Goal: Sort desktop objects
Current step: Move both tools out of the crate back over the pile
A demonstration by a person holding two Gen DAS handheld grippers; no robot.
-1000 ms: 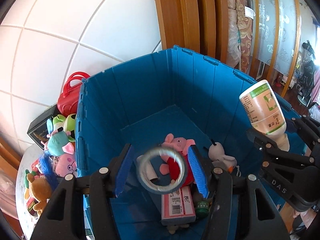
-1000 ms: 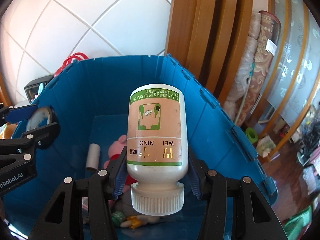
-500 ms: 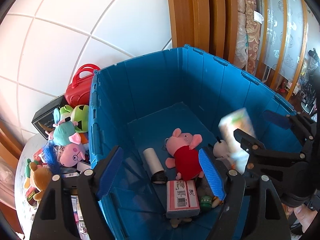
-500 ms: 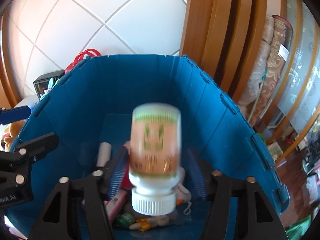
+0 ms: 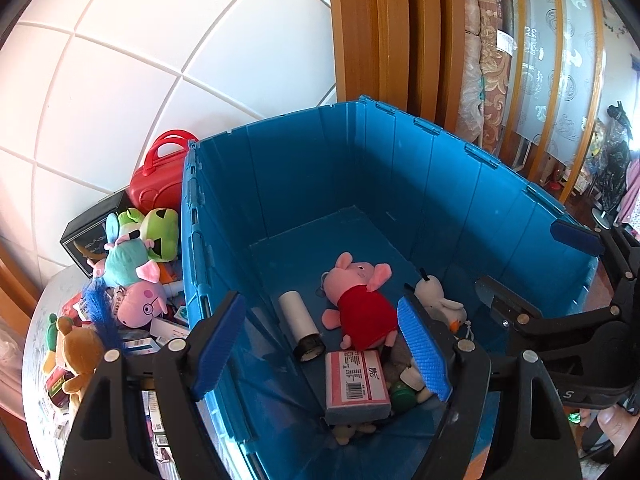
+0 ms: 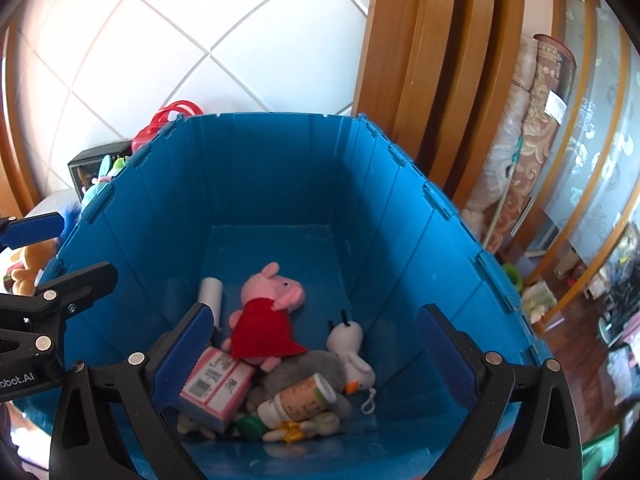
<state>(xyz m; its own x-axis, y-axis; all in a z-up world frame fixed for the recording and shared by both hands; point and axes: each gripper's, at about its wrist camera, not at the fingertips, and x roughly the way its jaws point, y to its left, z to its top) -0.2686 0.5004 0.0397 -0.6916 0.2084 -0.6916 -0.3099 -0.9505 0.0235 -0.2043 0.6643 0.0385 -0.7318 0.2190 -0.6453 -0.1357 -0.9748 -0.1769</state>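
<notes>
Now, left wrist view: left gripper [image 5: 322,348] jaws wide, empty, over blue bin [image 5: 440,184]; tape roll [image 5: 309,347] on bin floor beside pig plush [image 5: 360,304]. Right wrist view: right gripper [image 6: 316,360] jaws wide, empty; bottle [image 6: 298,400] lying in bin pile.

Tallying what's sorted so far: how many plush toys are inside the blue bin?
2 clearly: the pink pig in red mid-floor and the white plush beside it, in the blue bin. Others may be buried in the near pile.
</notes>
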